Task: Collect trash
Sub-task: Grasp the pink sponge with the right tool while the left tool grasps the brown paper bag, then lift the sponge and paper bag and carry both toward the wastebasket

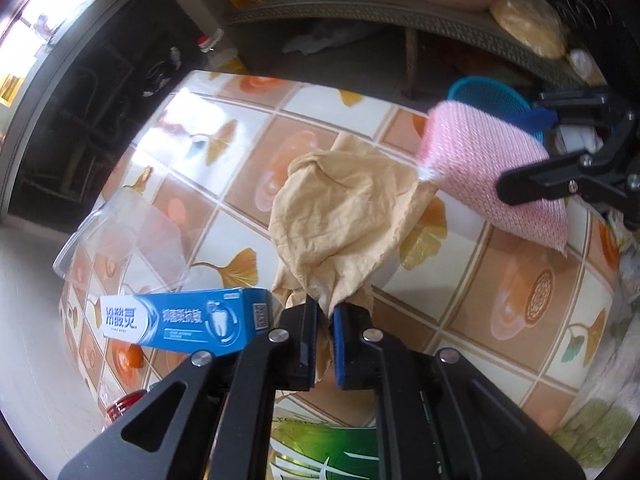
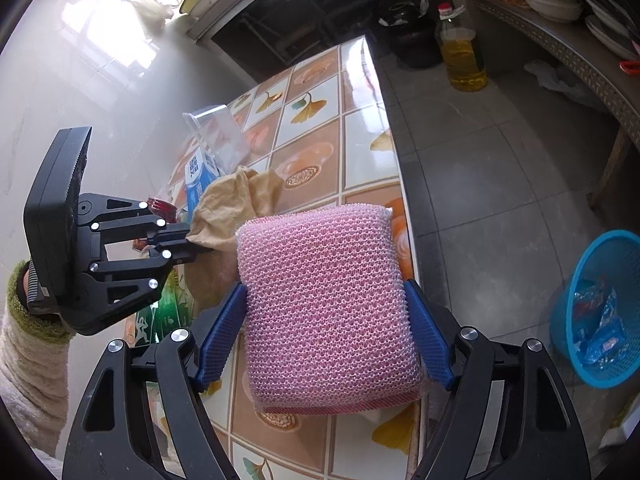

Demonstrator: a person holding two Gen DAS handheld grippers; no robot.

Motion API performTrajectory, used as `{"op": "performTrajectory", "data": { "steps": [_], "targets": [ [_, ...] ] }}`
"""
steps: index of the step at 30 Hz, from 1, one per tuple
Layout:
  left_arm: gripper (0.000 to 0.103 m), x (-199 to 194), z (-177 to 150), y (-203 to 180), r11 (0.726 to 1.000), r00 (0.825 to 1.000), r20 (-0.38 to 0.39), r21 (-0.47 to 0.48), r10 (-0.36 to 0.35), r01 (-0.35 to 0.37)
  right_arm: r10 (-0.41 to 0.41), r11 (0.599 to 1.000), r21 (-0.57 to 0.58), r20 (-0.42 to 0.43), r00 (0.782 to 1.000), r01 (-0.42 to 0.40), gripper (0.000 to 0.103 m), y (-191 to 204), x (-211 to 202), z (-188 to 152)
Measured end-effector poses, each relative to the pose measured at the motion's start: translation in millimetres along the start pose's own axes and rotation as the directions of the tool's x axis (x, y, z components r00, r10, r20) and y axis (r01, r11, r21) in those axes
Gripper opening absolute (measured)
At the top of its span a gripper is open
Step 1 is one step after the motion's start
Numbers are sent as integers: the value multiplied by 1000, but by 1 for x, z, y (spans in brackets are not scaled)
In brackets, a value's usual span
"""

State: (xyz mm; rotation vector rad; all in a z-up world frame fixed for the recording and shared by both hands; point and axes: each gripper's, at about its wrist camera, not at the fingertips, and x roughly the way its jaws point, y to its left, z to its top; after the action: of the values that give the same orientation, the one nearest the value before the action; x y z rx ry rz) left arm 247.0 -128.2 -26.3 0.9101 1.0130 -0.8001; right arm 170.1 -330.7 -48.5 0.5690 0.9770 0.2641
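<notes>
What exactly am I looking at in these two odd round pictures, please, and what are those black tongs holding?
A person holds a hand tool with two jaws in each hand; a wide-angle camera on each looks along its jaws. One picture comes from the left gripper, shut on a crumpled tan cloth. The other comes from the right gripper, gripping a pink mesh sponge. On the tiled table lie a blue toothpaste box and a clear plastic lid. A blue basket stands on the floor.

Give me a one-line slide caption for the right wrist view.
Right gripper clamps a pink mesh sponge above the tiled table while the left gripper pinches a tan cloth.
</notes>
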Motion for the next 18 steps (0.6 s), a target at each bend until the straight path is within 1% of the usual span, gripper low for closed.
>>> {"op": "performTrajectory", "data": {
  "steps": [5,8,11,15,18],
  "targets": [
    [6,-17,-2,5,998,999,45,-67,12,-9,7,1000,4,14,1000,-7,73,0,-6,-1],
    [6,-26,-4,7,995,997,70,-97,35,-28,11,1000,3,19,1000,-11,73,1,-9,-2],
    [6,-39,-7,0,989,990,97,-118,98,-86,16,1000,1,22,1000,-16,73,2,-14,-4],
    [6,-49,-11,-9,981,979,125,-125,162,-147,14,1000,-10,25,1000,-14,73,6,-20,-4],
    [6,-53,-15,-17,979,976,133,-134,172,-155,12,1000,-18,29,999,-12,73,10,-25,-5]
  ]
}}
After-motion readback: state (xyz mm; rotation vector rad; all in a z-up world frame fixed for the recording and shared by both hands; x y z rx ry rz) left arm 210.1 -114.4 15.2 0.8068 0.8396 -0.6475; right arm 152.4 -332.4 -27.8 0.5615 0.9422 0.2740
